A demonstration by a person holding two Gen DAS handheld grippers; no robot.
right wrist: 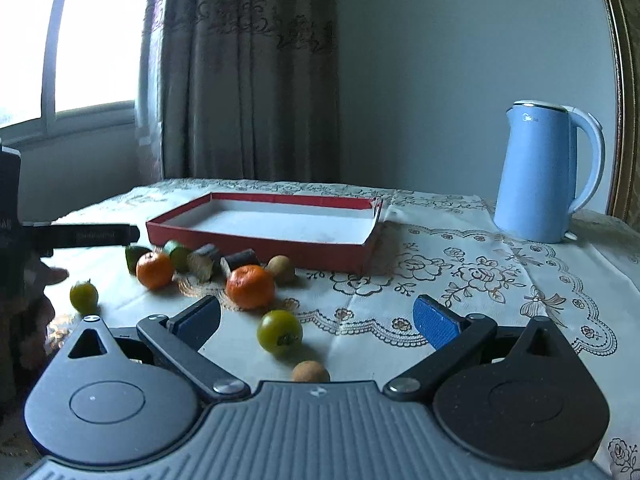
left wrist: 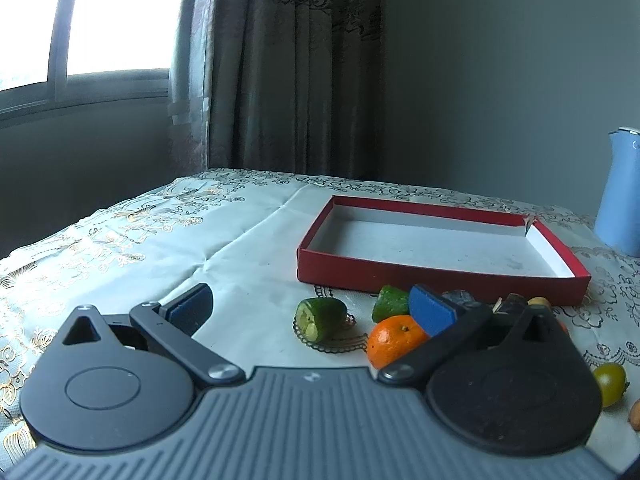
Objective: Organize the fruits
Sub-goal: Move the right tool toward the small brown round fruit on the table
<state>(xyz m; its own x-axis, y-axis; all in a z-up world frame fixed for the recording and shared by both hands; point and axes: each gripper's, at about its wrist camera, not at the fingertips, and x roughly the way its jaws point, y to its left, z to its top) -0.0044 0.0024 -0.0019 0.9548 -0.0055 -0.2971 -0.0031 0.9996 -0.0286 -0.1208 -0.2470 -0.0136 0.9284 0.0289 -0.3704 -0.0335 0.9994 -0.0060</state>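
An empty red box [left wrist: 440,276] with a white inside lies on the tablecloth; it also shows in the right wrist view [right wrist: 260,242]. In front of it lie two green cut pieces [left wrist: 322,317], two oranges [right wrist: 251,286], dark stalk pieces [right wrist: 204,262], green tomatoes [right wrist: 279,332] and small brown fruits [right wrist: 281,268]. My left gripper [left wrist: 310,310] is open and empty, low over the cloth, with a green piece and an orange [left wrist: 394,340] between its fingers. My right gripper [right wrist: 318,320] is open and empty, with a green tomato and a brown fruit [right wrist: 310,372] between its fingers.
A blue electric kettle [right wrist: 542,172] stands at the back right of the table. A window and curtain are behind the table. The left gripper's finger [right wrist: 86,235] and the person's hand show at the left of the right wrist view.
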